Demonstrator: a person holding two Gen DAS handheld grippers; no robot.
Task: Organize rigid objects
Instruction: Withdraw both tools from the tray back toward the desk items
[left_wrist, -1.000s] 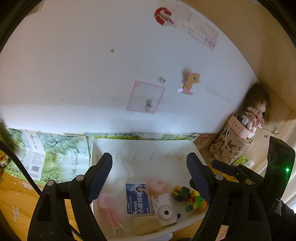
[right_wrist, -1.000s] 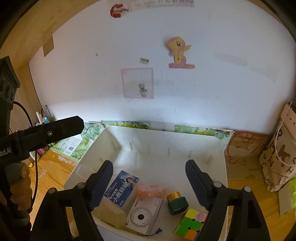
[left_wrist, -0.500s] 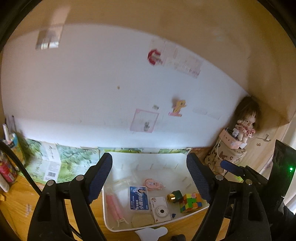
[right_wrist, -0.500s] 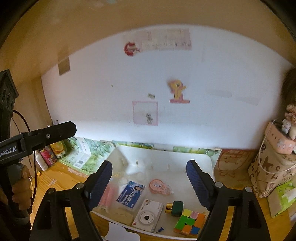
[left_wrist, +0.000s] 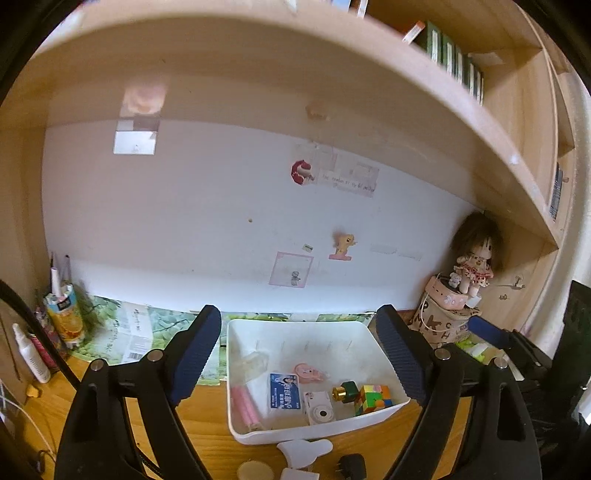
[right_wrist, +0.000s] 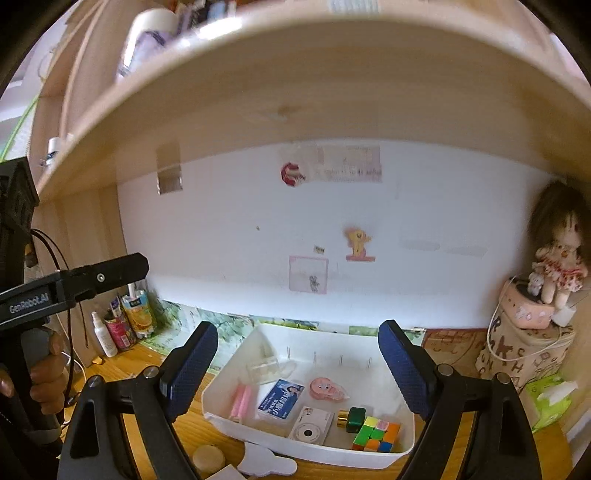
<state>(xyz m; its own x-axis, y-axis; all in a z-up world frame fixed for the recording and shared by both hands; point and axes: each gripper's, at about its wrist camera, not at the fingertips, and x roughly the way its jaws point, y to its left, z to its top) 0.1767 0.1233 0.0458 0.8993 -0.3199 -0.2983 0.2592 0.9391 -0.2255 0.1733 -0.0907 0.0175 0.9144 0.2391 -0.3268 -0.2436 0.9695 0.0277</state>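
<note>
- The left gripper (left_wrist: 299, 354) was held spread wide, nothing between its ribbed blue pads.
- Inside the white plastic bin (right_wrist: 236, 424) (smooth, rectangular) were seen a boxy camera (right_wrist: 309, 429) and a colourful puzzle cube (right_wrist: 376, 434).
- The right gripper (right_wrist: 297, 360) was likewise splayed, empty.

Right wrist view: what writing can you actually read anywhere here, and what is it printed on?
"GenRobot.AI": white lettering on the left gripper's black arm.
Scattered capital letters such as "R", "C", "H": on the beige letter-print bag under the doll.
Blue card in the white bin: white characters, too small to read.
Paper strip on the wall: a handwritten line, blurred.
Bottles at left: labels unreadable.
</note>
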